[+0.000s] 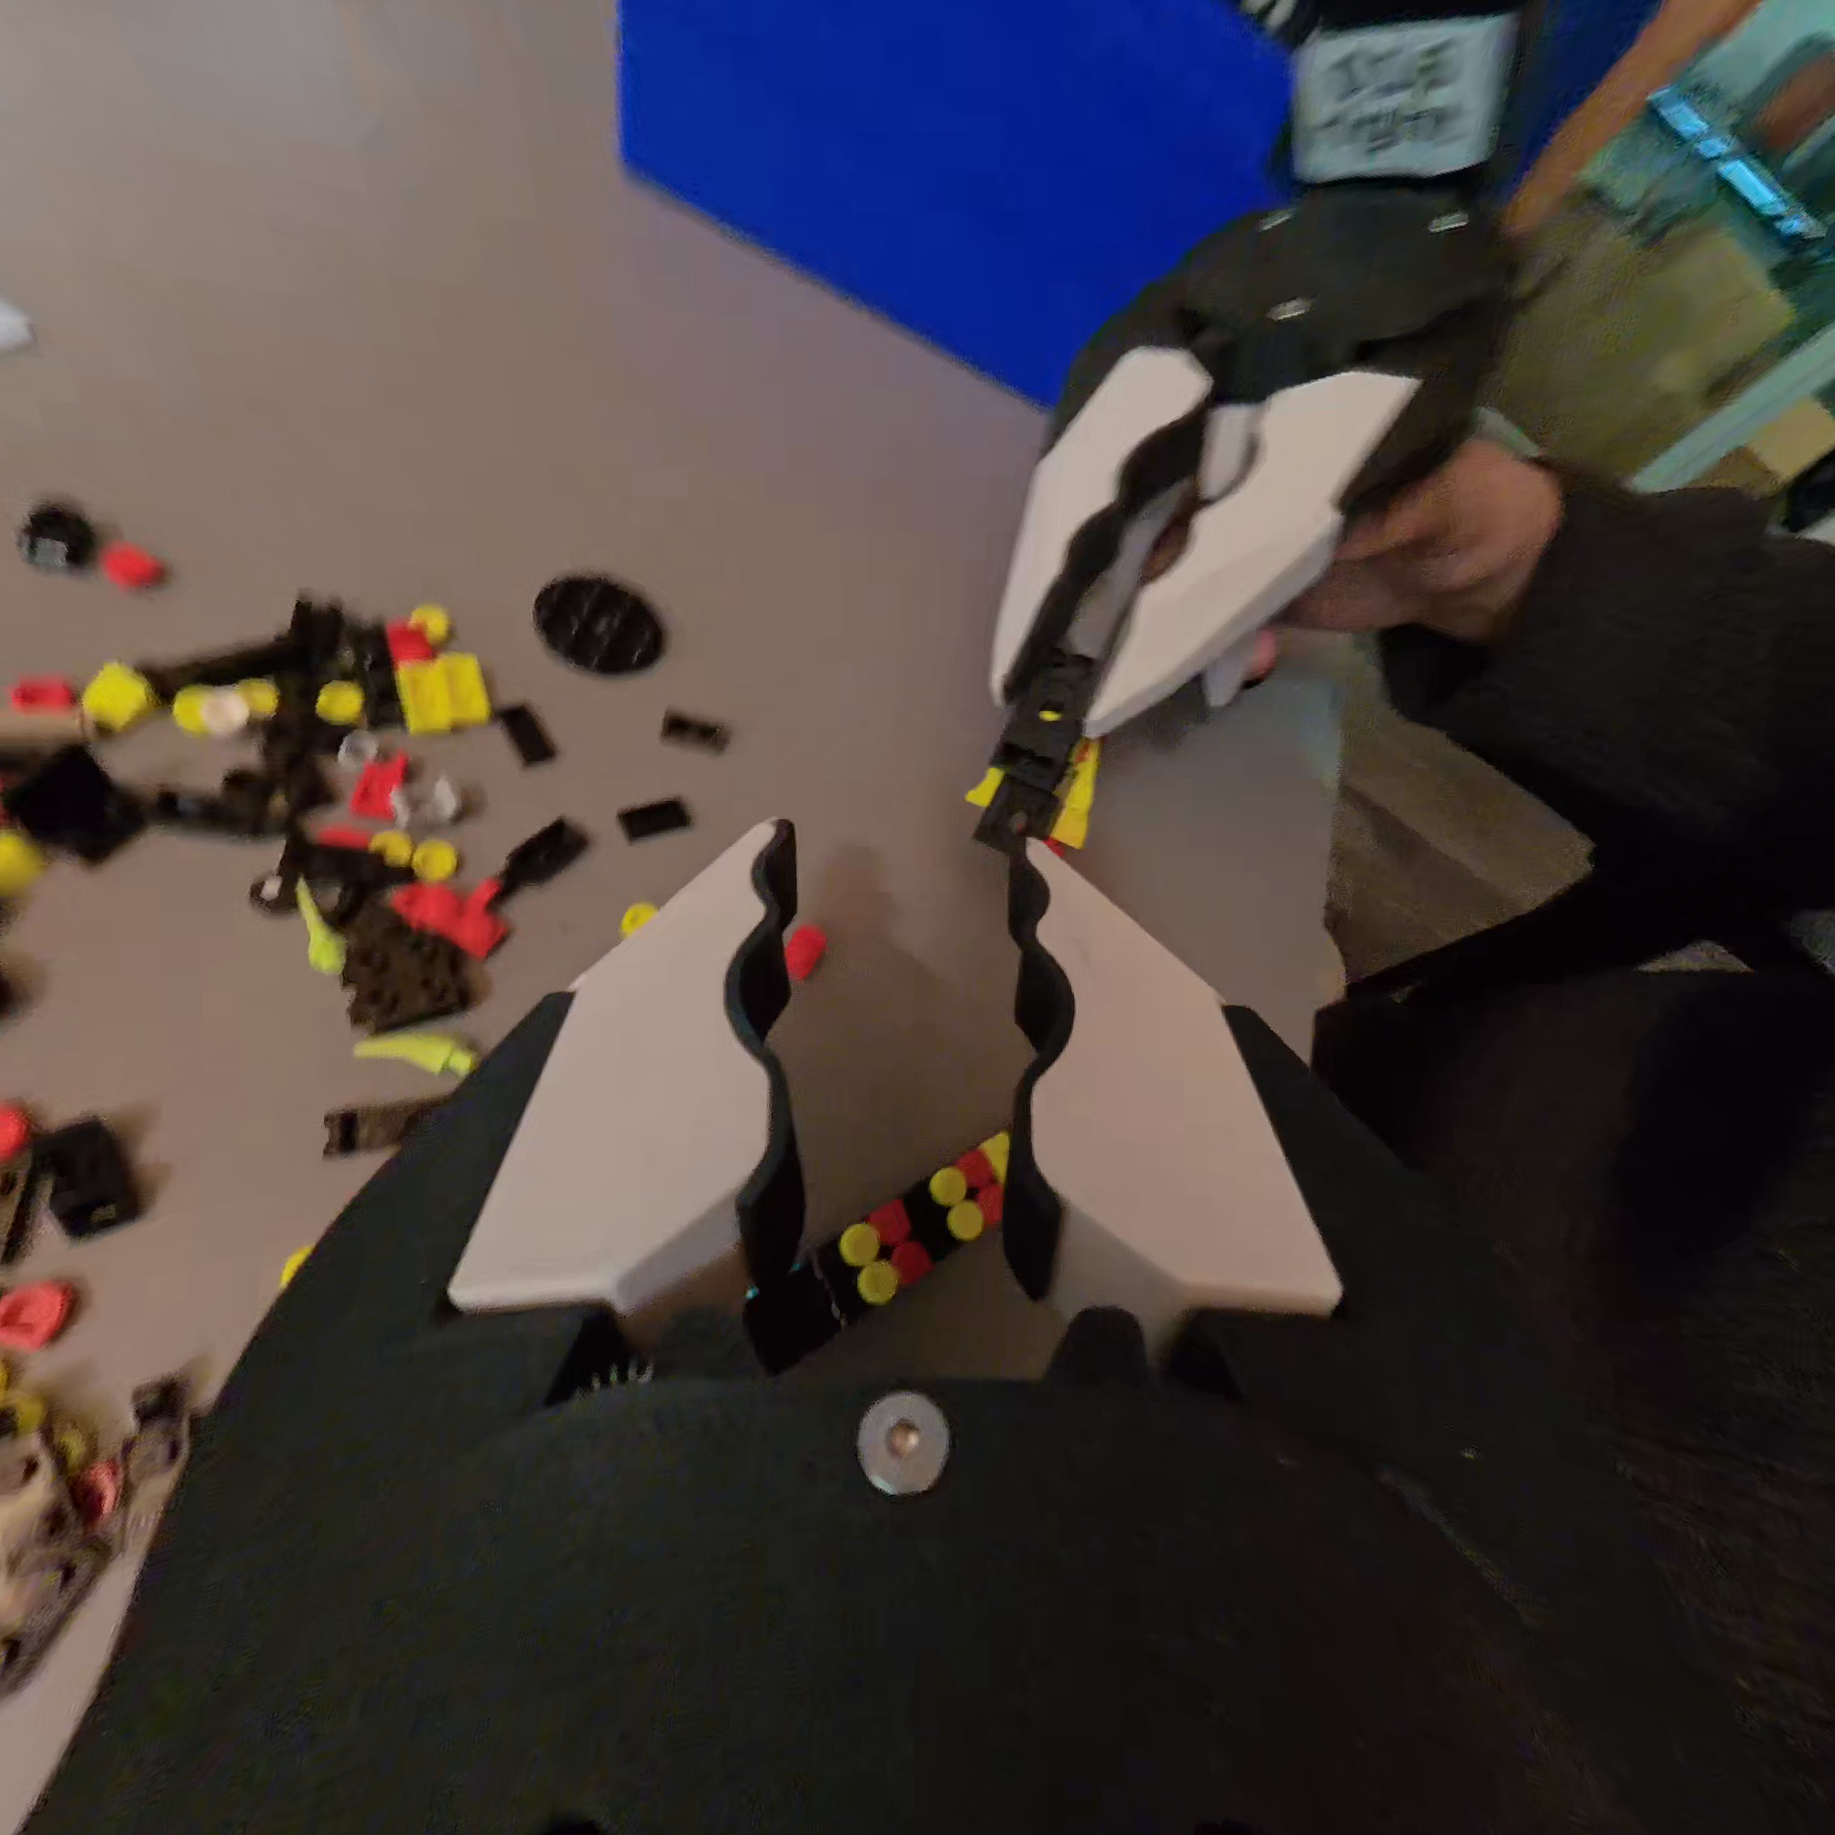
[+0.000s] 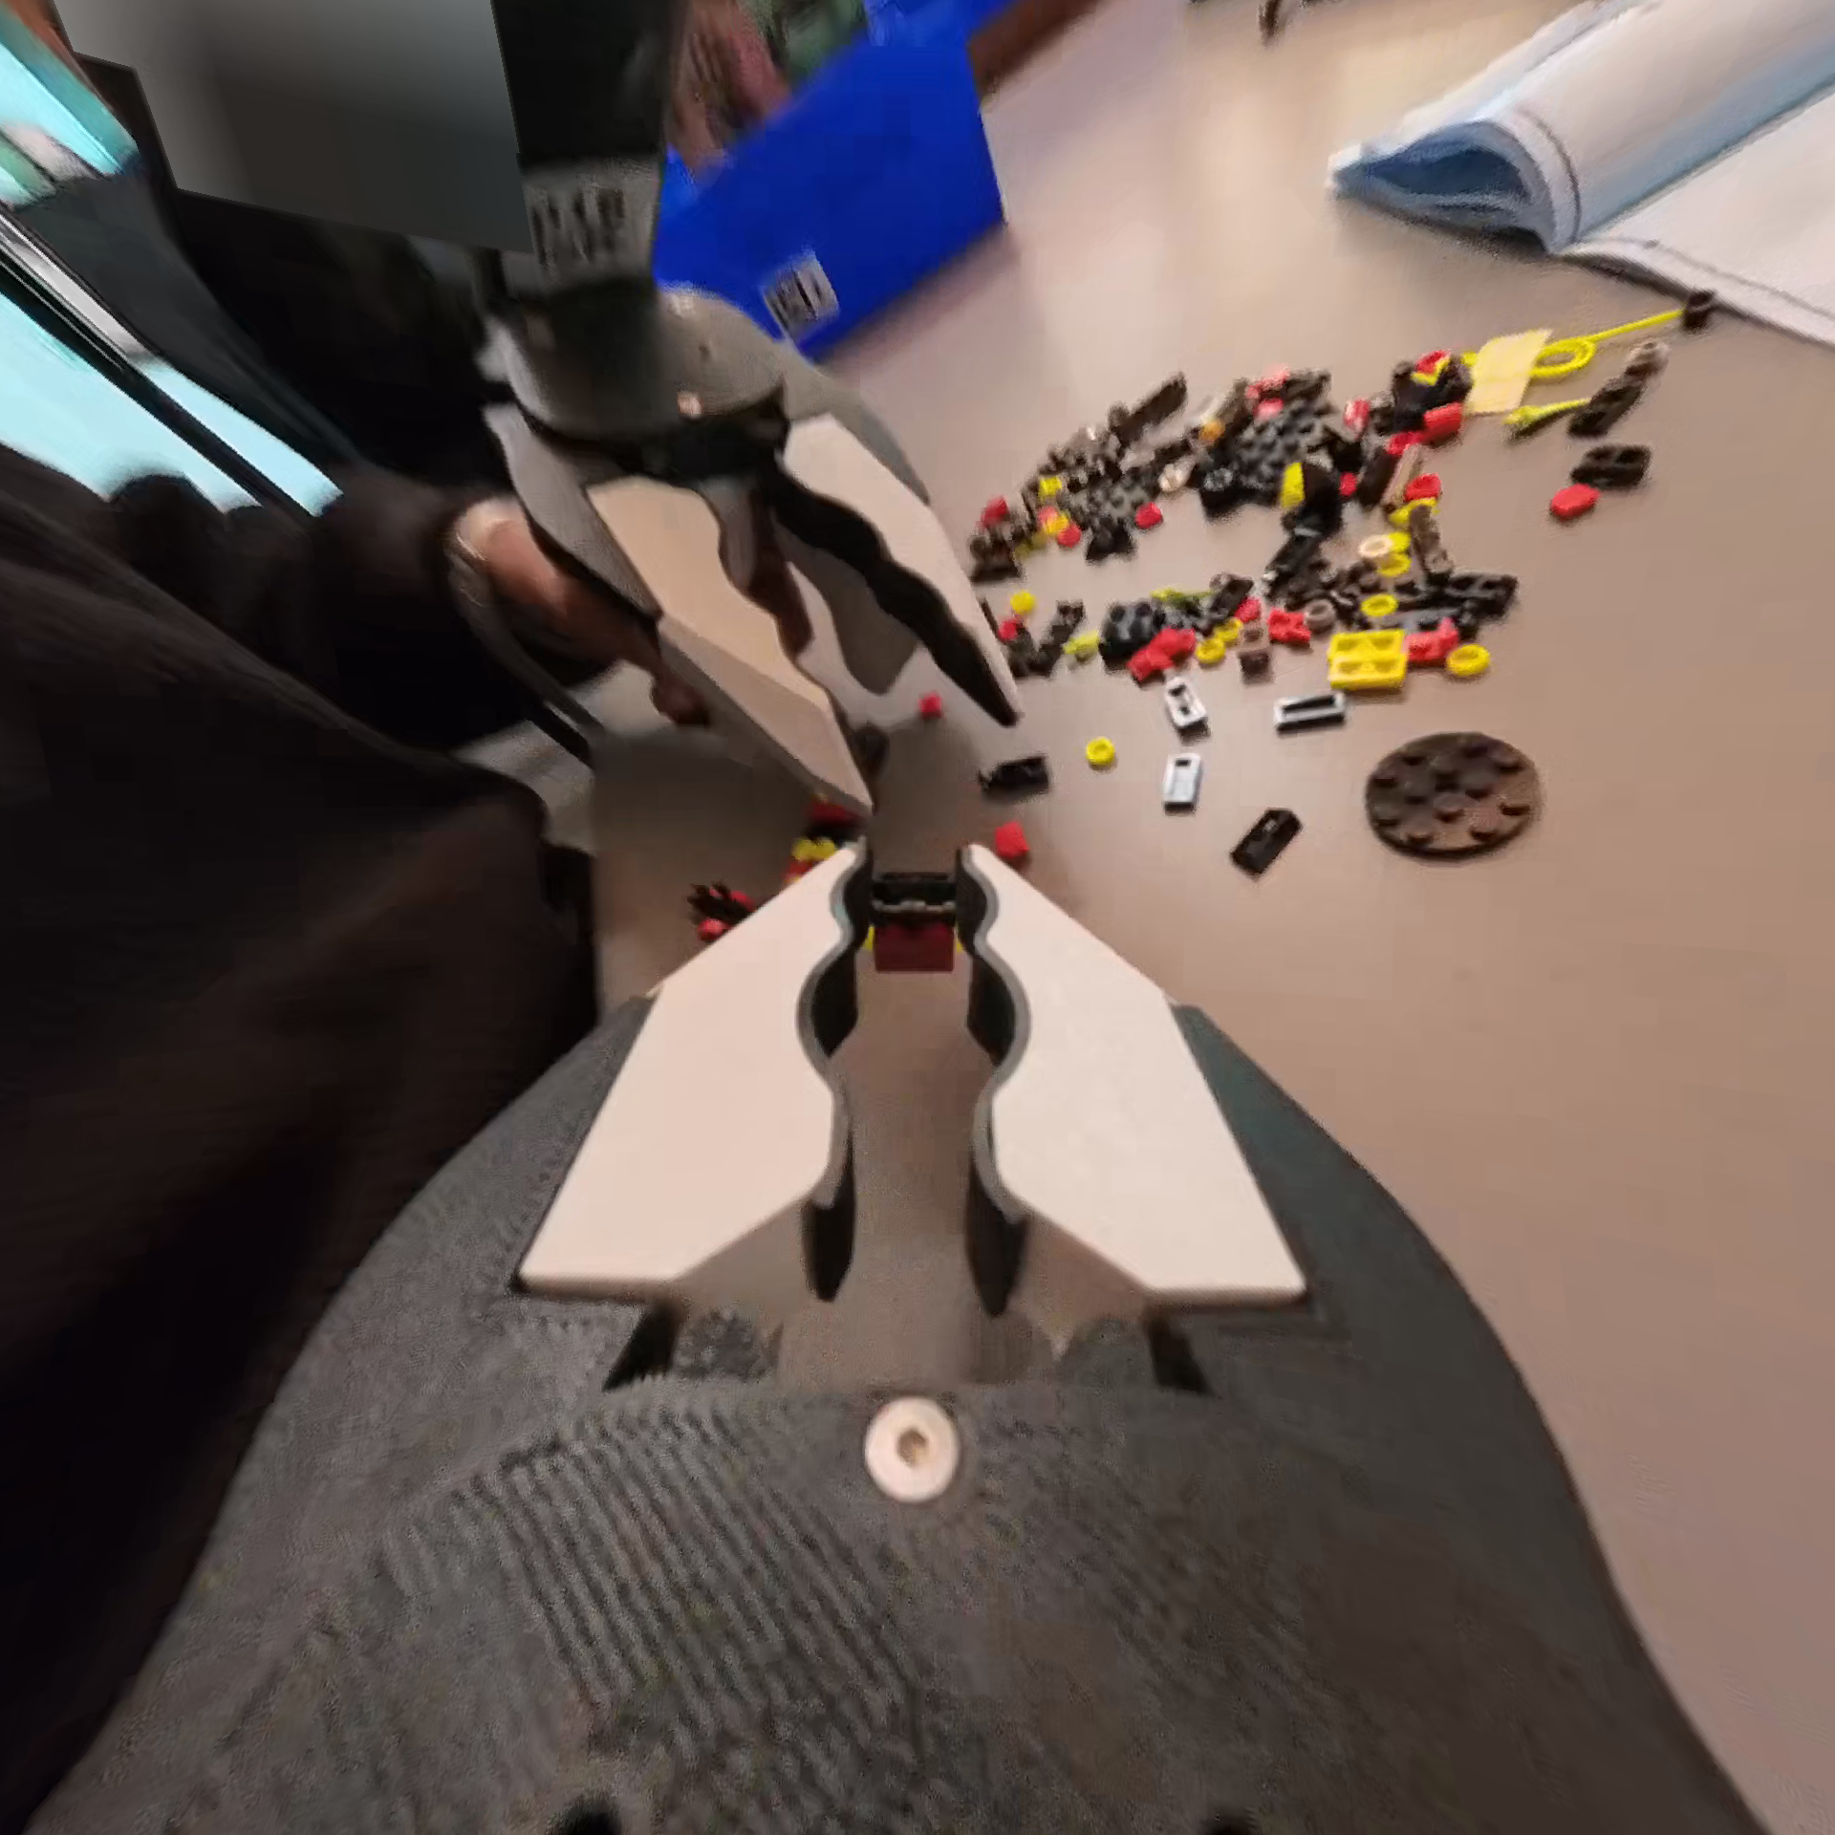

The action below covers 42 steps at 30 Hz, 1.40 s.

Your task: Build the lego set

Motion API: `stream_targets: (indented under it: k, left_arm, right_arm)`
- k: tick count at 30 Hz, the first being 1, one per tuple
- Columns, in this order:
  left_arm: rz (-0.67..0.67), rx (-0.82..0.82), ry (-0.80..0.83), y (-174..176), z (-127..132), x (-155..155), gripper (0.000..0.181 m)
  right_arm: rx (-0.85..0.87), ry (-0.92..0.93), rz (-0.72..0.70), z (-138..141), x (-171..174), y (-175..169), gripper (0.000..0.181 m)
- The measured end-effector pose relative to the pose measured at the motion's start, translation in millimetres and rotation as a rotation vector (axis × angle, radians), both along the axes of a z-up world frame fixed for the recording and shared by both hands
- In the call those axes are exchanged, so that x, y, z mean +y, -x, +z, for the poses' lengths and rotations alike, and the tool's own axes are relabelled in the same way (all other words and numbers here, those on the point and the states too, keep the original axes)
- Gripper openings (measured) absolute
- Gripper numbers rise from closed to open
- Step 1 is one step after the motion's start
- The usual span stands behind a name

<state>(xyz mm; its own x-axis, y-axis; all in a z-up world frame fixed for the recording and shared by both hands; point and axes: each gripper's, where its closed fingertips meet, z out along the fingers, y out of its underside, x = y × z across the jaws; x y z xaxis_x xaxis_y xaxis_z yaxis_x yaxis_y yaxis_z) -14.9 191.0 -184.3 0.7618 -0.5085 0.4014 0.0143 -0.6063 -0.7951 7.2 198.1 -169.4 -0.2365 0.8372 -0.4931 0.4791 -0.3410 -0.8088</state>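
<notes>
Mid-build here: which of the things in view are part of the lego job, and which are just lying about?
Part of the job:
- small black, red and yellow assembly held in the right gripper
- left gripper, open
- loose bricks on the table
- round black plate
- studded strip
- open booklet

Lying about:
- blue box

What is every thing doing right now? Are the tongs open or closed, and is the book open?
Right tongs: shut on the small lego build, held off the table.
Left tongs: open, holding nothing.
Long studded lego strip: lying on the table under the left tongs.
Round black plate: lying flat, studs up.
Loose lego pieces: scattered on the table.
Booklet: open.
</notes>
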Motion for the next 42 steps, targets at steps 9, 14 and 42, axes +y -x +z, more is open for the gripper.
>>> stream_targets:
  k: [9,14,42]
  left_arm:
    - [-0.093,0.194,-0.358,-26.5,32.0,-9.8,0.044]
    - [-0.084,0.200,-0.391,-27.8,37.3,-10.3,0.022]
    - [-0.011,-0.515,0.274,-19.0,13.7,-8.8,0.028]
  right_arm:
    - [0.084,0.429,-0.099,33.5,1.1,5.0,0.014]
    - [0.108,0.627,-0.113,41.6,-2.1,8.1,0.015]
    - [-0.005,-0.991,0.055,-14.4,-12.2,2.1,0.020]
